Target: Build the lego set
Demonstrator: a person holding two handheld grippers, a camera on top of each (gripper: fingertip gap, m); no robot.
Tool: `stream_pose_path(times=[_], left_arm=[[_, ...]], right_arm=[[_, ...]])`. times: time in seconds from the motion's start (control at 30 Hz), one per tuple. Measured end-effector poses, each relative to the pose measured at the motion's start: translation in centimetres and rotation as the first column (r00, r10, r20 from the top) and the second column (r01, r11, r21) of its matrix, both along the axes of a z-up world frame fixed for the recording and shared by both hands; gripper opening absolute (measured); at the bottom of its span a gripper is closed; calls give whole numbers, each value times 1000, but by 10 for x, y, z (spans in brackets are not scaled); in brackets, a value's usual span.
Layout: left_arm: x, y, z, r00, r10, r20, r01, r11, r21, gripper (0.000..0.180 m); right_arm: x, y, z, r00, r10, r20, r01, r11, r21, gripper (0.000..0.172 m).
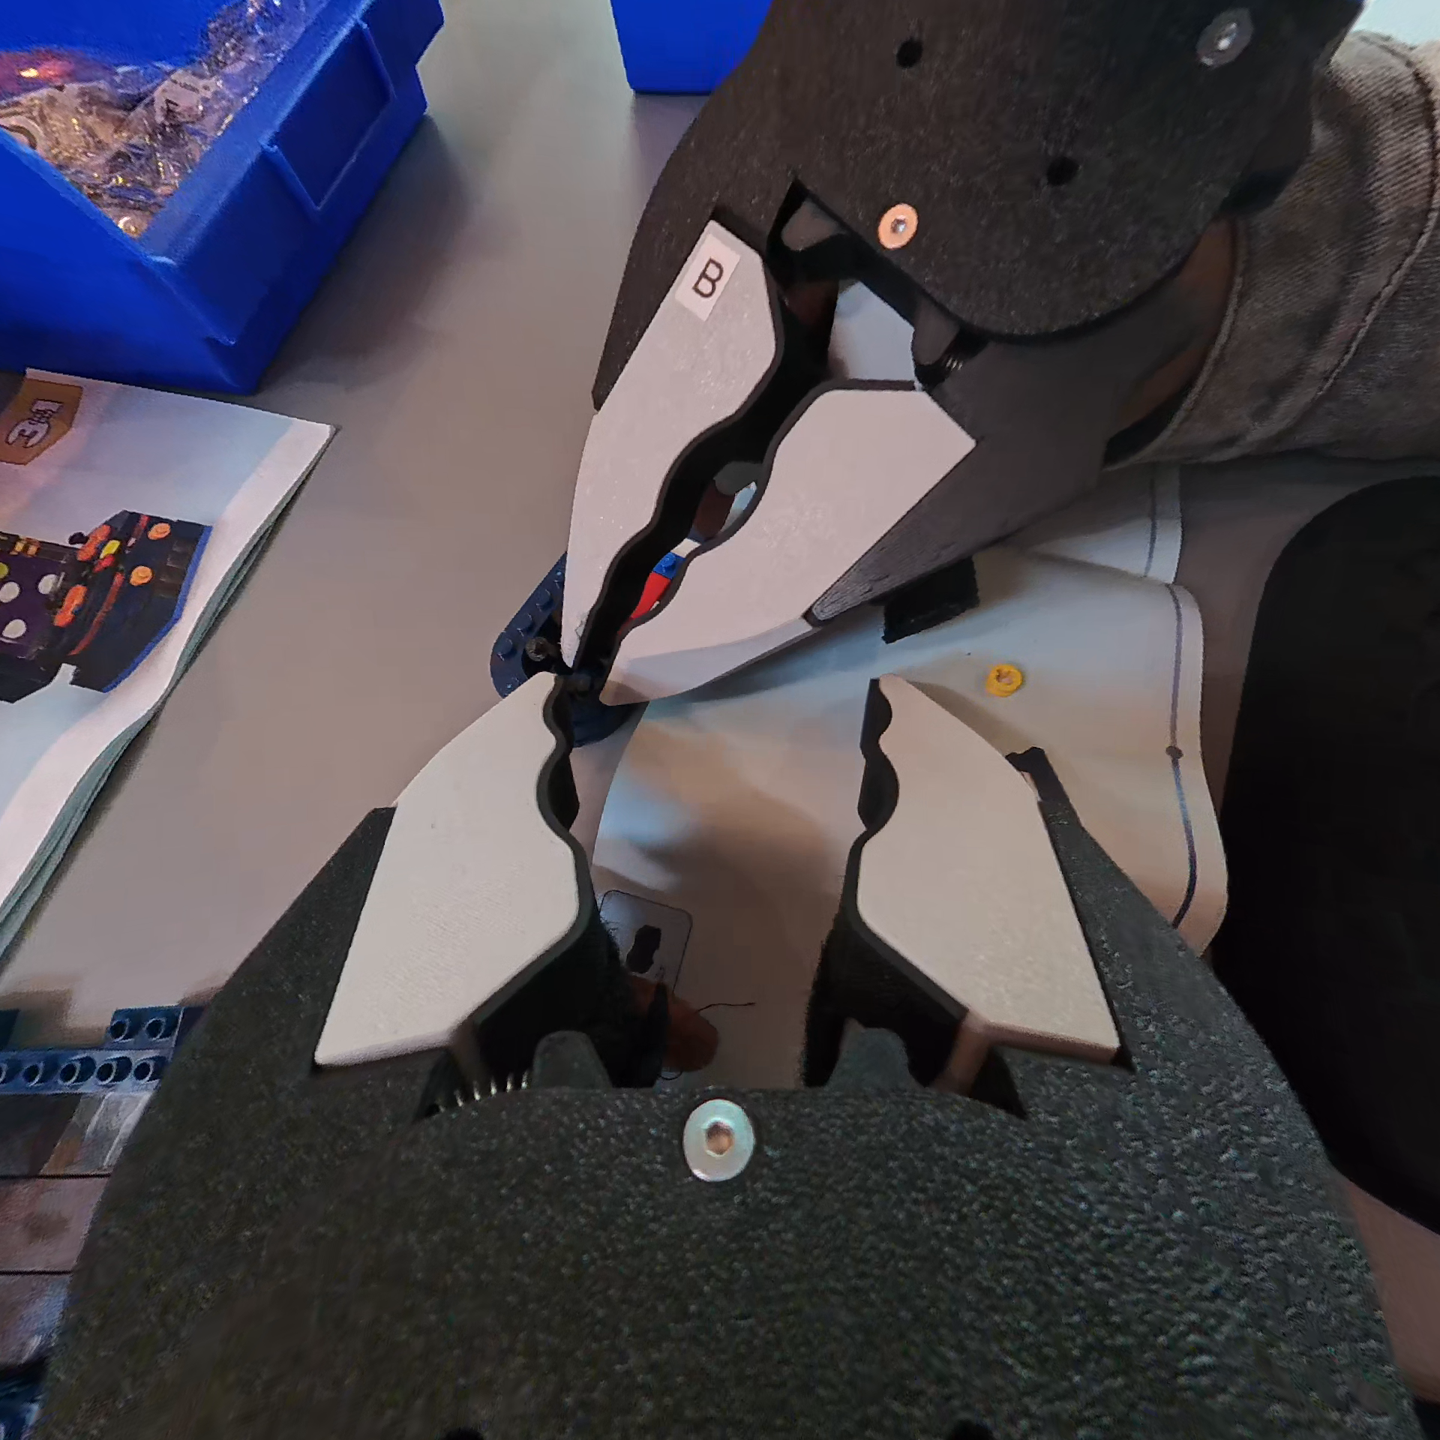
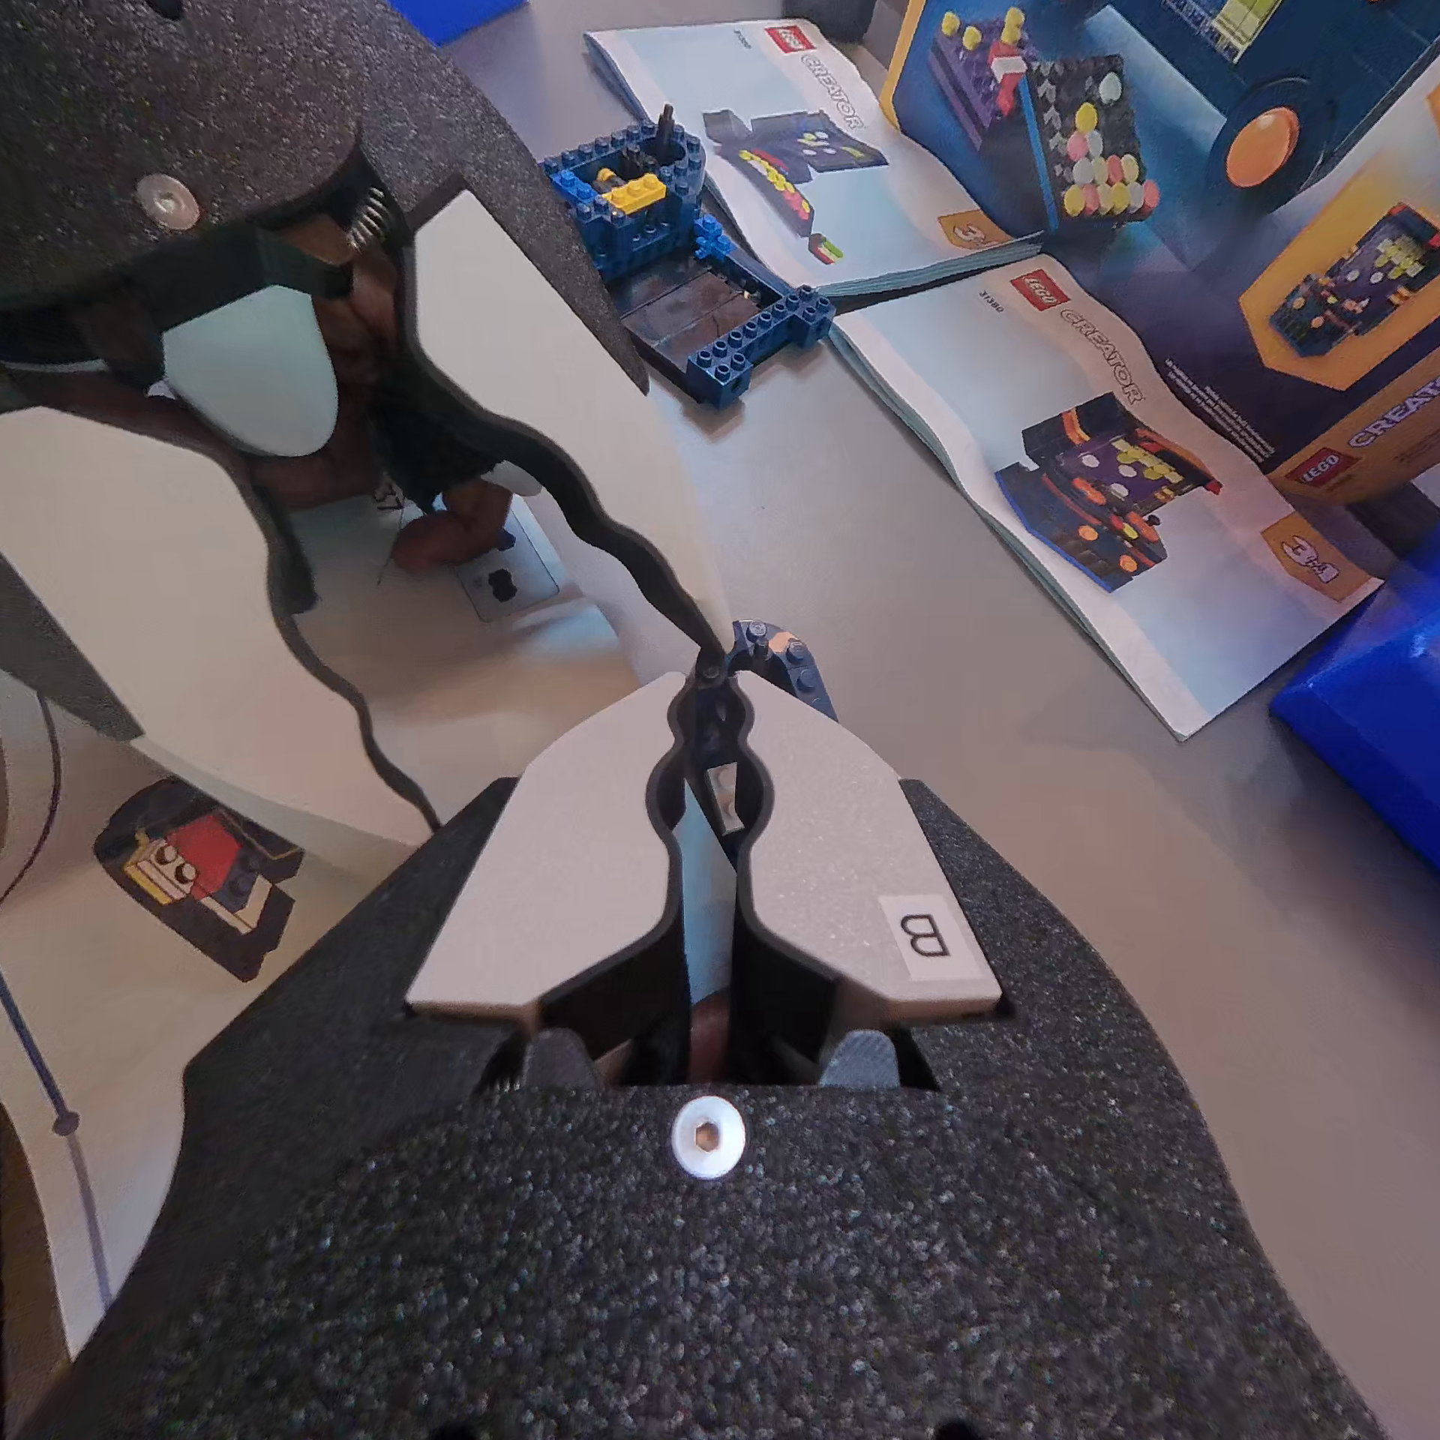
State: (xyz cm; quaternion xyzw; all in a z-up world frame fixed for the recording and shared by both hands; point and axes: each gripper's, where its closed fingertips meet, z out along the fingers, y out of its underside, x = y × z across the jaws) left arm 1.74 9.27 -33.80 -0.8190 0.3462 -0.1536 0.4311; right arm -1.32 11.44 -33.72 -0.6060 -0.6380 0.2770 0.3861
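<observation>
My right gripper (image 2: 711, 686) is shut on a thin dark blue studded plate (image 2: 791, 662), held edge-on between its pads above the grey table. The left wrist view shows the same: the right gripper (image 1: 591, 672) comes in from above with the plate (image 1: 520, 633) at its tips. A small black pin (image 2: 709, 672) sits on the plate right at those tips; it also shows in the left wrist view (image 1: 580, 682). My left gripper (image 1: 715, 687) is open wide and holds nothing. Its left fingertip (image 1: 538, 701) touches the plate and pin; that finger (image 2: 545, 436) reaches in from the upper left.
A blue bin (image 1: 234, 257) of clear bags and a booklet (image 1: 234, 483) lie far left. A partly built blue brick model (image 2: 670, 257), booklets (image 2: 1091, 436) and boxes (image 2: 1215, 93) lie beyond. A yellow round piece (image 1: 1004, 679) rests on a white sheet (image 1: 1091, 623). A person's sleeve (image 1: 1325, 273) is at the right.
</observation>
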Motion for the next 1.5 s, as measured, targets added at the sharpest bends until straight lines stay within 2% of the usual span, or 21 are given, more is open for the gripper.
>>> stream_pose_path(times=[0.3, 0.67, 1.13, 1.4, 1.5], left_arm=[[-1, 2, -3, 999, 20, -34, -19, 999, 36, 69], [-6, 4, -4, 996, 57, -69, -52, 996, 76, 57], [-8, 7, -4, 994, 36, -100, -35, 999, 11, 51], [-9, 9, -2, 998, 47, -49, -46, 999, 26, 46], [-6, 5, 4, 996, 28, 79, -25, 999, -41, 58]], right_arm=[[0, 0, 0, 1000, 2, 8, -2, 1000, 1, 7], [0, -1, -1, 999, 9, 54, -14, 994, 106, 7], [0, -1, -2, 998, 2, 59, -3, 1000, 19, 7], [0, -1, -2, 998, 7, 67, -8, 1000, 13, 7], [0, -1, -2, 999, 7, 42, -8, 1000, 13, 7]])
